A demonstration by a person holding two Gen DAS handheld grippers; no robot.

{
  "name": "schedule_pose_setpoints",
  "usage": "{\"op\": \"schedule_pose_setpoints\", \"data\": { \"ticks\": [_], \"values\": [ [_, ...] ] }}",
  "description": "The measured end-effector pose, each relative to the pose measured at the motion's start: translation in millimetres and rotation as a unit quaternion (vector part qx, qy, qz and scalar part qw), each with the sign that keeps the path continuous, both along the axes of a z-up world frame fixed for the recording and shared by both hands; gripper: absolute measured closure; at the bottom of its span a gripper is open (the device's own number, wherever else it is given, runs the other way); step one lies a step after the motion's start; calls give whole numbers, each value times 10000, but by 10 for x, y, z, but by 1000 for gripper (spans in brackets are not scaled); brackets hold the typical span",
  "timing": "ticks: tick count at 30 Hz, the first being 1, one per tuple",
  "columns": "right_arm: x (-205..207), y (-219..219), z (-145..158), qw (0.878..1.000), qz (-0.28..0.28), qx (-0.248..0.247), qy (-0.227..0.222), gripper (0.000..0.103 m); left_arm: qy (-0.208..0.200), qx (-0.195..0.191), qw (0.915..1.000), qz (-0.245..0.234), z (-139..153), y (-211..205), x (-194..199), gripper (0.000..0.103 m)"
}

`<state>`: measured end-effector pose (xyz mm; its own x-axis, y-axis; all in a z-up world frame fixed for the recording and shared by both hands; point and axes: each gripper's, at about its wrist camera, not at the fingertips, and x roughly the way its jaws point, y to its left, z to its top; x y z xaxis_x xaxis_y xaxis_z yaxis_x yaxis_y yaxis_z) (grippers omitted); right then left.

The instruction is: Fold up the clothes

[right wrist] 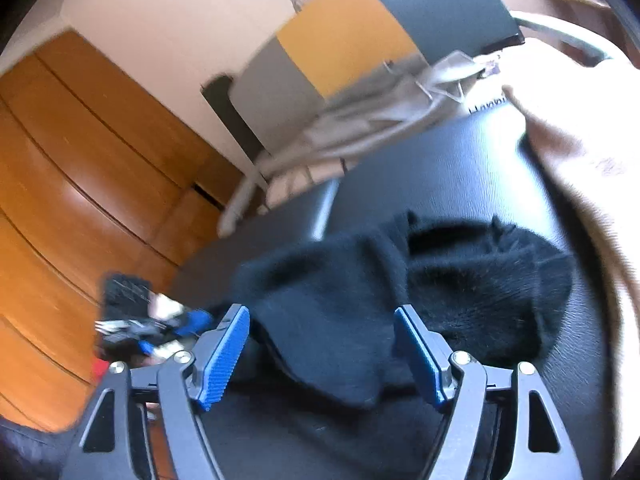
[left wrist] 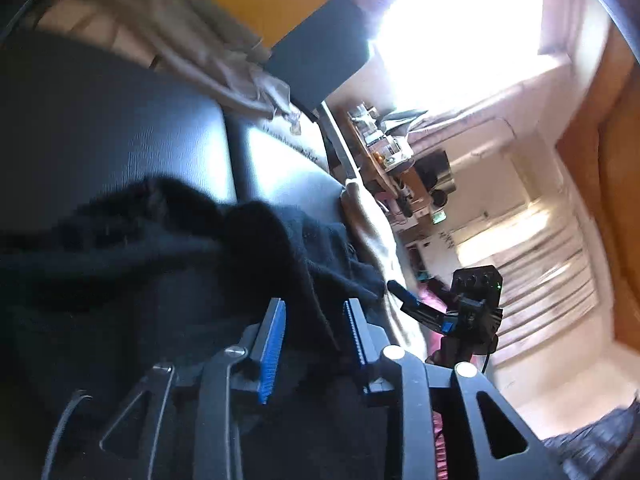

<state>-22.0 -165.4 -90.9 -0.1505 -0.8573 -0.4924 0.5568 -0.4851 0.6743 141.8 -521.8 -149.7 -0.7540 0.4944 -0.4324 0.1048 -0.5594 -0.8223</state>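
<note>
**Black garment heaped just ahead of both released grippers**

Left wrist view: the left hand-held gripper [left wrist: 314, 328] stands partly parted, pads pressing on nothing, with the black garment [left wrist: 168, 248] bunched on the dark worktop [left wrist: 120, 120] directly ahead and to its left. The right hand-held gripper [left wrist: 432, 308] shows off to the right.

Right wrist view: the right hand-held gripper [right wrist: 322, 354] is spread wide and empty; a garment [right wrist: 340, 320] fold lies loose between its fingers, the heap's long axis running sideways. Both look about equally near.
</note>
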Motion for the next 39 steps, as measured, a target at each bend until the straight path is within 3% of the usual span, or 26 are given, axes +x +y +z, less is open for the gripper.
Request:
{"op": "schedule_pose_setpoints", "data": {
  "ticks": [3,5,9,13,14,17,18,24,27,31,33,36,39],
  "values": [
    [-140,186,41,9981,-312,-333,-424,27,-80,77,9999,-41,-46,100,-85,70],
    [-233,164,-10,9973,-318,-255,-610,31,-70,222,9997,-104,-66,189,-171,66],
    [-330,-65,-258,9948,-81,201,-992,48,-148,280,9994,-125,-67,290,-365,59],
    [-350,-267,-450,9920,66,760,-1004,59,-690,-30,9976,-57,-146,366,-569,59],
    [-352,-300,-469,9916,79,856,-962,67,-791,-91,9968,-87,-163,393,-603,62],
    [-353,-403,-468,9902,109,1173,-753,98,-806,-637,9947,-71,-85,492,-680,95],
    [-348,-423,-439,9902,133,1203,-692,98,-735,-686,9949,-89,-36,500,-687,101],
    [-231,-348,35,9976,230,541,-367,98,-8,-708,9972,-251,521,354,-441,100],
    [-96,-280,164,9986,225,409,-259,98,-226,-860,9955,-314,479,328,-341,100],
    [-56,-266,-172,9941,64,983,-460,98,-886,-1057,9899,-329,141,376,-287,100],
    [-42,-251,-354,9898,-43,1331,-504,98,-1234,-1141,9854,-277,-46,426,-246,93],
    [-16,-223,-423,9875,-237,1528,-304,96,-1241,-1282,9839,31,-2,404,-90,90],
    [154,-259,-121,9827,-344,1719,596,88,-766,-1309,9873,481,272,330,58,84]
  ]
}}
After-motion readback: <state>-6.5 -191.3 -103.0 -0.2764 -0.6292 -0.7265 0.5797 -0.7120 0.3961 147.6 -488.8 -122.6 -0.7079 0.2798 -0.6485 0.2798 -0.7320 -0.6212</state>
